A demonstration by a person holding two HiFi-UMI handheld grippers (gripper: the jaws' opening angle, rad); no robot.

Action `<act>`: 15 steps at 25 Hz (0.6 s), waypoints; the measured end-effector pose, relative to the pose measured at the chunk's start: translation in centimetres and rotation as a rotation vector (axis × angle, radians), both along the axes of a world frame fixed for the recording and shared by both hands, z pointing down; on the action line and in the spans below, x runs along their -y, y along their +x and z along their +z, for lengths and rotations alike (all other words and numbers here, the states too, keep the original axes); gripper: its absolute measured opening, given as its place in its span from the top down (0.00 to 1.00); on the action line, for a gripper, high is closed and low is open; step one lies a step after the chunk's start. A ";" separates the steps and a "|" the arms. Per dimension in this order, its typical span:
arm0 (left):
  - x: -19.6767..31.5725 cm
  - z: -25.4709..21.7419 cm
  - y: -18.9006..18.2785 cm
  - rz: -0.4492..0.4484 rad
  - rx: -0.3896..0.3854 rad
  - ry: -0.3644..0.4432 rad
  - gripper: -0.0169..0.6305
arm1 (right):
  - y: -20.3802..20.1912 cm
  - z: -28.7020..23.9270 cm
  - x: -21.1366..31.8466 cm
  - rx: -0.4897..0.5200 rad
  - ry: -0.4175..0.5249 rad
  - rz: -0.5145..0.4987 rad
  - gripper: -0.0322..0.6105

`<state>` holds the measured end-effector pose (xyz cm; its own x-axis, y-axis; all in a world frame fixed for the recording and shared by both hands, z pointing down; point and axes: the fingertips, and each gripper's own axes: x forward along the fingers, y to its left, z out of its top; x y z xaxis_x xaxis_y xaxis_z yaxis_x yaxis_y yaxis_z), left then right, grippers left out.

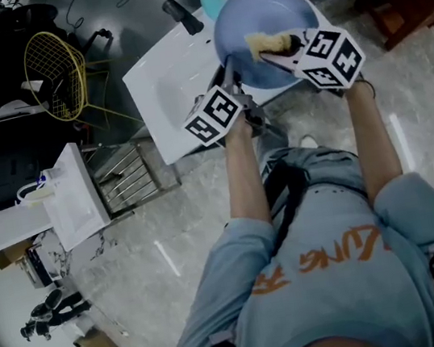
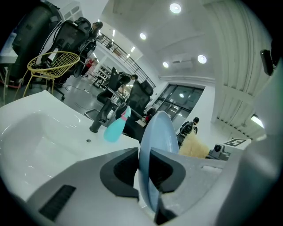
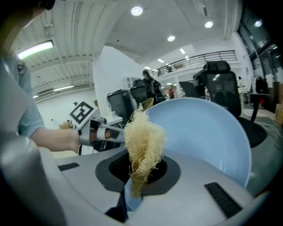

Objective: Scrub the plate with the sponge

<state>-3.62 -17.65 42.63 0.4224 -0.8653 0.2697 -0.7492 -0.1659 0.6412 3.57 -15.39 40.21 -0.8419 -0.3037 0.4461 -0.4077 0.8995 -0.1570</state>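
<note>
There are 1 blue plate (image 1: 261, 10), 1 sponge (image 1: 268, 41), 2 tools (left tool (image 1: 228, 70), right tool (image 1: 267, 54)), 1 sink (image 1: 166, 87), 1 teal spray bottle (image 1: 207, 0), 1 tap (image 1: 182, 16), 1 yellow wire chair (image 1: 57, 75)

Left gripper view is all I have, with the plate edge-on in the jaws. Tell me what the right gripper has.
Observer: The right gripper is shut on a straw-coloured fibrous sponge.
Operator: Now say where it sits.
Observer: In the head view it lies over the middle of the plate's hollow face; contact I cannot confirm.
Operator: Report what lies below.
Observer: Seen from above, the plate overlaps the right end of the white sink.
</note>
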 end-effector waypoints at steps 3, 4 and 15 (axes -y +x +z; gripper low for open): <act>0.0 -0.3 -0.2 -0.009 -0.015 0.006 0.92 | -2.1 1.2 -2.3 -0.046 -0.042 -0.134 0.90; 0.0 -0.4 -0.3 -0.012 -0.019 0.010 0.92 | -2.6 1.5 -2.9 -0.056 -0.051 -0.166 0.90; -0.2 -1.3 -0.3 -0.013 -0.016 0.040 0.92 | -3.8 3.3 -3.4 -0.100 -0.110 -0.170 0.90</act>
<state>-3.97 -17.42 41.38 0.4151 -0.8807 0.2280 -0.7415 -0.1823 0.6458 -0.21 -11.98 43.48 -0.8267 -0.1058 0.5526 -0.2698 0.9364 -0.2244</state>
